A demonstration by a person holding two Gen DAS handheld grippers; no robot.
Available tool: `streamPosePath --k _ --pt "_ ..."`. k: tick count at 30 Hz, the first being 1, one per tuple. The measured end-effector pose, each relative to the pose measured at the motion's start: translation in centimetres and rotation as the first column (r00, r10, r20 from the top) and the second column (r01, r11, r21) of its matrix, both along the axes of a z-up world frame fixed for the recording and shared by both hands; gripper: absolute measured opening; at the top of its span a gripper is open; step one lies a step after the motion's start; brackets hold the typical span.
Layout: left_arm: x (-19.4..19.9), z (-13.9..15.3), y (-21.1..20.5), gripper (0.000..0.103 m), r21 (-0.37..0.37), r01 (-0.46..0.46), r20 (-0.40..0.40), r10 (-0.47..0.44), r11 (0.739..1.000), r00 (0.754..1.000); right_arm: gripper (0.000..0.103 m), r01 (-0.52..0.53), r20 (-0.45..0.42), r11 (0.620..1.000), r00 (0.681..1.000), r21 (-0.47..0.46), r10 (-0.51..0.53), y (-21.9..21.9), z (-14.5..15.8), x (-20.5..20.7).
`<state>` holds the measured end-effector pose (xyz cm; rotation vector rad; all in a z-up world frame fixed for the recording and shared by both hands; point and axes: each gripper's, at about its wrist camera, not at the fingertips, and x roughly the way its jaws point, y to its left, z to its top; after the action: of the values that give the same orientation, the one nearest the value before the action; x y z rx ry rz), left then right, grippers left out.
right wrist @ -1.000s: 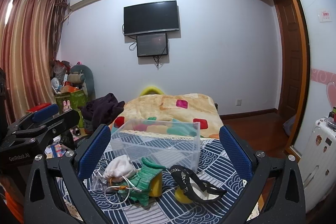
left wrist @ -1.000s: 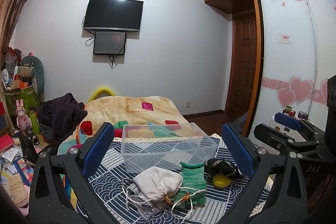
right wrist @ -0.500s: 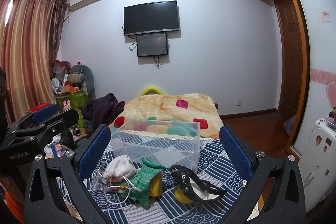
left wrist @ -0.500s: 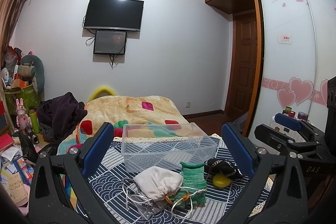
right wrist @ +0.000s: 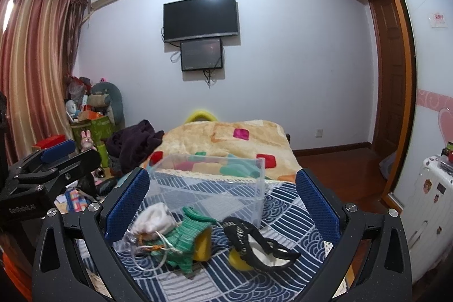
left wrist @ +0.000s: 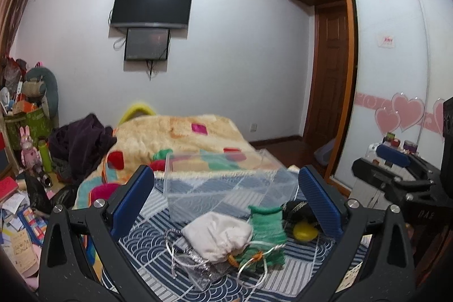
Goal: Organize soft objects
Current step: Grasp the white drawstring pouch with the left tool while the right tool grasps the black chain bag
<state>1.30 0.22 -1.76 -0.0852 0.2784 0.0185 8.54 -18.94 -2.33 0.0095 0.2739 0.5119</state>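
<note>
A clear plastic box stands on a blue-and-white patterned cloth. In front of it lie a white drawstring pouch, a green knitted piece, a black band and a yellow soft object. My left gripper is open and empty, hovering above the pouch. My right gripper is open and empty, hovering above the black band. Each gripper shows in the other's view, the right one and the left one.
A bed with a beige patterned blanket lies behind the box, with dark clothes on its left. Clutter and toys fill the left floor. A wardrobe and a wooden door stand at the right.
The left gripper has shifted slightly, and its view is a little blurred. The objects have not moved. Both grippers stay open.
</note>
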Motion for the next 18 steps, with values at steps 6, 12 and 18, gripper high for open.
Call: streamPosePath --k 6,12,18 --pt "2.4 -3.1 0.6 0.103 -0.015 0.013 -0.116 -0.015 1.000 0.993 0.103 0.005 -0.124 1.000 0.992 0.009 -0.004 -0.9 -2.4 2.7" --pt "4.6 -6.1 1.5 0.103 -0.036 -0.022 -0.208 0.014 0.999 0.978 0.088 0.001 -0.211 1.000 0.977 -0.023 -0.006 -0.8 -4.7 4.2" --pt "6.6 -8.5 2.1 0.086 -0.095 -0.010 -0.295 -0.019 0.995 0.955 0.069 -0.061 -0.307 0.998 0.950 -0.012 0.055 -0.6 -6.8 5.4"
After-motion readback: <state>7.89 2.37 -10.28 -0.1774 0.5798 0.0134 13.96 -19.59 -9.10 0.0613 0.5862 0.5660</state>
